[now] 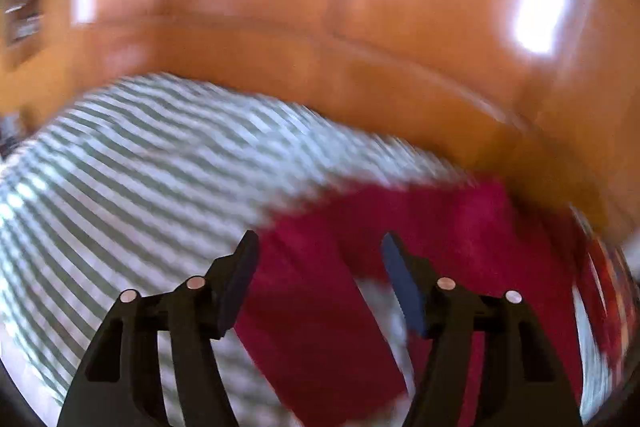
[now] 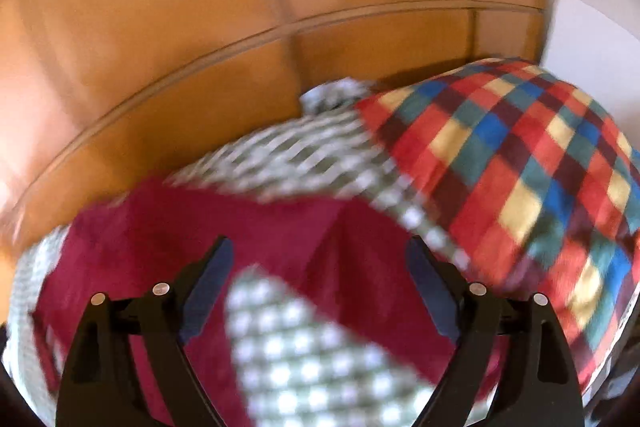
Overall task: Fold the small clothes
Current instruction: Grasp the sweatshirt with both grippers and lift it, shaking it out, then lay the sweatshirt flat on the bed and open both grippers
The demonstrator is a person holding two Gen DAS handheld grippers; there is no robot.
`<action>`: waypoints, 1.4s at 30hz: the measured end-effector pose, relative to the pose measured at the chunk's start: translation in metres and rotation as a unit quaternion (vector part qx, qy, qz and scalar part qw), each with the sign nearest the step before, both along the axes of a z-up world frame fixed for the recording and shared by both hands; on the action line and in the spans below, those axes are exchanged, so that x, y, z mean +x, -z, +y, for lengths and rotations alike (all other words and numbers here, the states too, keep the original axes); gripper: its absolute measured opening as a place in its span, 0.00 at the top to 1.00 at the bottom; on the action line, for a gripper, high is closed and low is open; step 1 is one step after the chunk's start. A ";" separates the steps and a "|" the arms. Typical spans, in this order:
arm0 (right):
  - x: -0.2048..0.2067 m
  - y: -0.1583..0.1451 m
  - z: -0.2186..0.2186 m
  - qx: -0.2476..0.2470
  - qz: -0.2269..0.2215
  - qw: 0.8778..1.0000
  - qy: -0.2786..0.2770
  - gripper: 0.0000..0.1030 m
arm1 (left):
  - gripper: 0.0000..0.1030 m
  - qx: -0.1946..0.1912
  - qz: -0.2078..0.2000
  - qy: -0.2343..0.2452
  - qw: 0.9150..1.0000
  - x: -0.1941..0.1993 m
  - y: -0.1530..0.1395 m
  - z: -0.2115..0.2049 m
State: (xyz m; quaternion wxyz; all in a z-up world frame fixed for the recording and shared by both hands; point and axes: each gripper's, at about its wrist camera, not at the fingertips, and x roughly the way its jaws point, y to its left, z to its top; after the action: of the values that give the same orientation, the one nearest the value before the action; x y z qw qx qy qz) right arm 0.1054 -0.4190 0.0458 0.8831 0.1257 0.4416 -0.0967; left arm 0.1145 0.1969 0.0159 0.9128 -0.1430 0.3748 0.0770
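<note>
Closest in, the left gripper (image 1: 320, 247) has its jaws spread apart with nothing between them, and it hangs over a dark red garment (image 1: 320, 327) that lies on a green-and-white checked cover (image 1: 120, 187). The right gripper (image 2: 320, 255) is likewise spread wide and empty, looking down on the same red garment (image 2: 168, 227), which here shows a wedge of the checked cover (image 2: 304, 347) between two red parts, so it may be a pair of shorts or trousers with the legs splayed, though blur makes that uncertain. Both views are smeared, so creases and hems are hard to read. The cloth looks soft, light and limp, with a slightly fleecy face; it should drape and sag when lifted and will not hold a fold unless laid flat and pressed down. A good hold would be at an outer edge or corner, such as a hem, pinching only the red layer and not the cover under it. Beyond it to the right sits a pillow (image 2: 520, 167) in red, blue, yellow and green checks, and farthest off stands a glossy orange-brown wooden headboard (image 1: 360, 27)
</note>
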 end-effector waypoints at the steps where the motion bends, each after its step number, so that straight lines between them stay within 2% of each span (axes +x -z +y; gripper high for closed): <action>1: -0.010 0.003 0.008 0.013 0.008 1.000 -0.023 0.16 | 0.41 -0.018 0.007 0.038 0.999 -0.015 0.010 -0.013; 3: -0.043 0.018 0.035 0.037 0.048 0.994 -0.094 0.16 | 0.41 -0.063 0.039 0.107 0.991 -0.046 0.035 -0.044; 6: -0.084 0.042 0.061 0.050 0.097 0.983 -0.146 0.19 | 0.41 -0.113 0.075 0.161 0.978 -0.084 0.064 -0.078; 8: -0.109 0.063 0.074 0.070 0.138 0.973 -0.170 0.24 | 0.41 -0.164 0.102 0.187 0.963 -0.103 0.085 -0.099; 10: -0.129 0.083 0.084 0.067 0.172 0.967 -0.178 0.40 | 0.42 -0.176 0.106 0.191 0.960 -0.113 0.097 -0.112; 11: -0.133 0.086 0.086 0.063 0.173 0.967 -0.178 0.47 | 0.53 -0.173 0.102 0.193 0.960 -0.117 0.100 -0.120; 12: -0.138 0.084 0.087 0.055 0.167 0.968 -0.180 0.64 | 0.83 -0.179 0.103 0.197 0.958 -0.118 0.103 -0.123; 13: -0.140 0.080 0.088 0.064 0.163 0.967 -0.184 0.79 | 0.90 -0.192 0.108 0.200 0.955 -0.116 0.103 -0.124; 14: -0.140 0.073 0.089 0.087 0.157 0.965 -0.190 0.92 | 0.90 -0.201 0.106 0.201 0.953 -0.115 0.100 -0.124; 16: -0.141 0.053 0.095 0.085 0.133 0.965 -0.208 0.92 | 0.91 -0.191 0.085 0.212 0.955 -0.114 0.082 -0.123; 20: -0.148 0.007 0.094 0.126 0.076 0.958 -0.246 0.92 | 0.92 -0.202 0.043 0.206 0.956 -0.120 0.036 -0.093; 22: -0.156 -0.003 0.092 0.131 0.070 0.955 -0.258 0.92 | 0.92 -0.205 0.035 0.204 0.957 -0.126 0.022 -0.077; 23: -0.162 0.000 0.090 0.111 0.082 0.956 -0.260 0.92 | 0.92 -0.197 0.037 0.203 0.958 -0.130 0.020 -0.072; 24: -0.164 0.006 0.090 0.100 0.095 0.956 -0.259 0.92 | 0.92 -0.179 0.051 0.198 0.962 -0.134 0.023 -0.072; 27: -0.172 0.043 0.089 0.058 0.158 0.952 -0.254 0.92 | 0.88 -0.168 0.107 0.189 0.962 -0.137 0.053 -0.074; 29: -0.173 0.058 0.089 0.023 0.185 0.951 -0.245 0.92 | 0.86 -0.114 0.147 0.172 0.967 -0.135 0.074 -0.084; 30: -0.172 0.060 0.089 0.012 0.189 0.951 -0.242 0.84 | 0.86 -0.074 0.169 0.157 0.970 -0.135 0.084 -0.088; 31: -0.171 0.059 0.090 0.001 0.192 0.951 -0.241 0.77 | 0.86 -0.068 0.177 0.149 0.971 -0.134 0.090 -0.088; 32: -0.169 0.055 0.091 -0.010 0.192 0.951 -0.242 0.54 | 0.86 -0.082 0.175 0.142 0.971 -0.136 0.090 -0.084; 33: -0.169 0.048 0.093 -0.014 0.184 0.952 -0.243 0.38 | 0.82 -0.101 0.170 0.133 0.971 -0.137 0.087 -0.079; 34: -0.169 0.043 0.093 -0.016 0.169 0.954 -0.246 0.37 | 0.77 -0.109 0.161 0.125 0.973 -0.137 0.081 -0.074; 35: -0.165 0.034 0.098 -0.017 0.149 0.955 -0.255 0.37 | 0.58 -0.108 0.149 0.113 0.976 -0.139 0.076 -0.067; 36: -0.163 0.029 0.102 -0.018 0.138 0.955 -0.261 0.37 | 0.44 -0.092 0.128 0.087 0.984 -0.140 0.067 -0.059; 37: -0.157 0.025 0.111 -0.015 0.124 0.956 -0.267 0.37 | 0.43 -0.082 0.107 0.066 0.989 -0.139 0.058 -0.052; 40: -0.137 0.026 0.142 0.014 0.097 0.955 -0.281 0.37 | 0.43 -0.067 0.081 0.034 0.994 -0.130 0.046 -0.038; 42: -0.122 0.033 0.175 0.013 0.085 0.952 -0.293 0.37 | 0.41 -0.026 0.071 0.030 0.997 -0.116 0.041 -0.042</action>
State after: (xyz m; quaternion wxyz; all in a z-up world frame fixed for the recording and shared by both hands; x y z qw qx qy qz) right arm -0.0171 -0.2439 0.0133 0.8301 -0.0060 0.5337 0.1616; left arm -0.0015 0.1551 -0.0256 0.8818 -0.1494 0.4446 0.0495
